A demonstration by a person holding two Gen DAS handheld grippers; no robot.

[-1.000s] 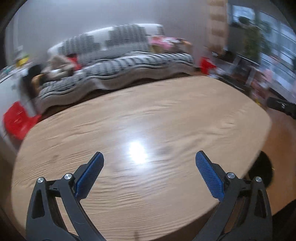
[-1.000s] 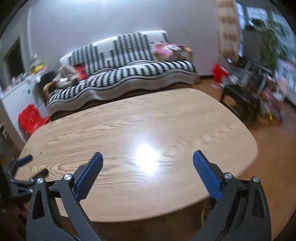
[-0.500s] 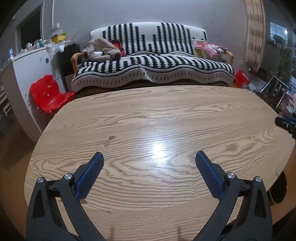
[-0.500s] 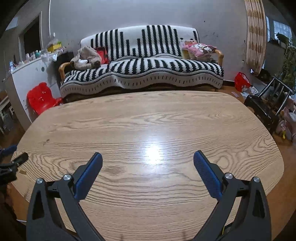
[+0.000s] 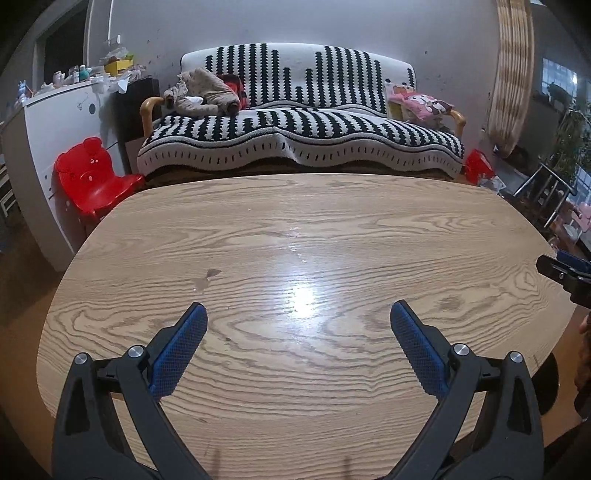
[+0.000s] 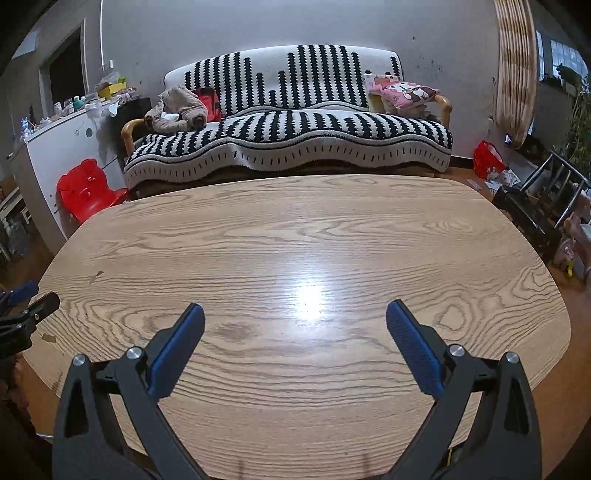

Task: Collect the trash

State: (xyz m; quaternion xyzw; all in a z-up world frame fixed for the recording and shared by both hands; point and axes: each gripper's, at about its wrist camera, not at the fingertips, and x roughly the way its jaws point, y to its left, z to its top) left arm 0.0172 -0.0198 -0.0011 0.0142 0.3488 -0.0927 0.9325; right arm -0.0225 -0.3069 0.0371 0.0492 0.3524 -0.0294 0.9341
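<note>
Oval wood-grain table (image 5: 295, 258) near, glare spot at centre. Far side: black-and-white striped sofa (image 5: 303, 122) against grey wall (image 6: 258, 29), pink cushion (image 6: 402, 92) on its right end. Red bear-shaped kid chair (image 5: 92, 177) and white cabinet (image 5: 55, 122) at left. Patterned curtain (image 5: 513, 74) and window (image 6: 565, 55) far right.

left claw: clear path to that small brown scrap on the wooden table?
Probably yes: the left claw is open and empty, and the small brown scrap lies on bare wooden table ahead-left, nothing between.
</note>
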